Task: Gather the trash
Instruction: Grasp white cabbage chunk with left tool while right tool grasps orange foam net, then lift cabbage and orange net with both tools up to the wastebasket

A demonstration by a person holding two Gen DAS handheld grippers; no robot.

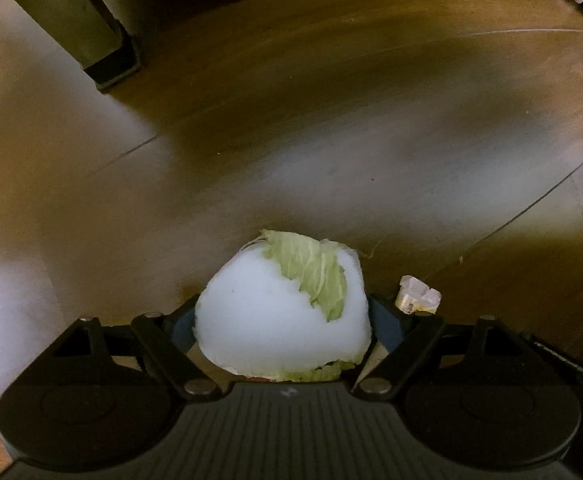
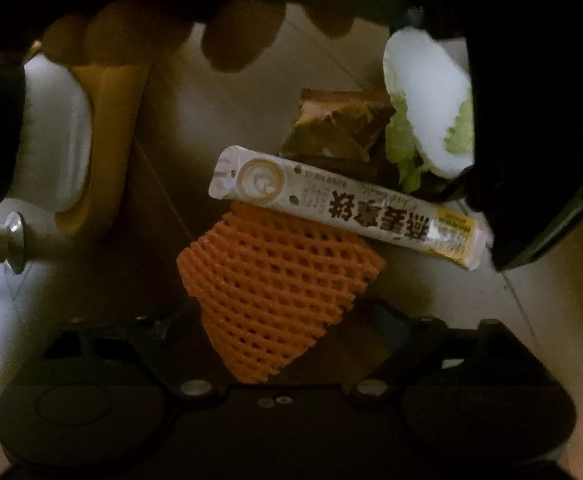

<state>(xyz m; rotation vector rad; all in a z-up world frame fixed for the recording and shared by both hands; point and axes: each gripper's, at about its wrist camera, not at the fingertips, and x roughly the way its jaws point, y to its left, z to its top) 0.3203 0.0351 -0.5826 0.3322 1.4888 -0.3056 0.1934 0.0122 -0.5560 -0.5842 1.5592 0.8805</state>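
My left gripper (image 1: 283,320) is shut on a piece of cabbage (image 1: 275,320), white with pale green leaf, held above the floor. In the right wrist view the same cabbage piece (image 2: 427,92) shows at the upper right, gripped by the dark left gripper body (image 2: 531,120). My right gripper (image 2: 283,320) is shut on an orange foam fruit net (image 2: 275,284). Beyond the net lie a white stick sachet with printed characters (image 2: 343,212) and a crumpled brown wrapper (image 2: 339,124) on the floor.
A small pale scrap (image 1: 419,296) lies on the wooden floor (image 1: 331,140) right of the cabbage. A furniture leg (image 1: 103,40) stands at the upper left. In the right wrist view a yellow and white slipper (image 2: 91,140) and a metal rod (image 2: 3,240) are at left.
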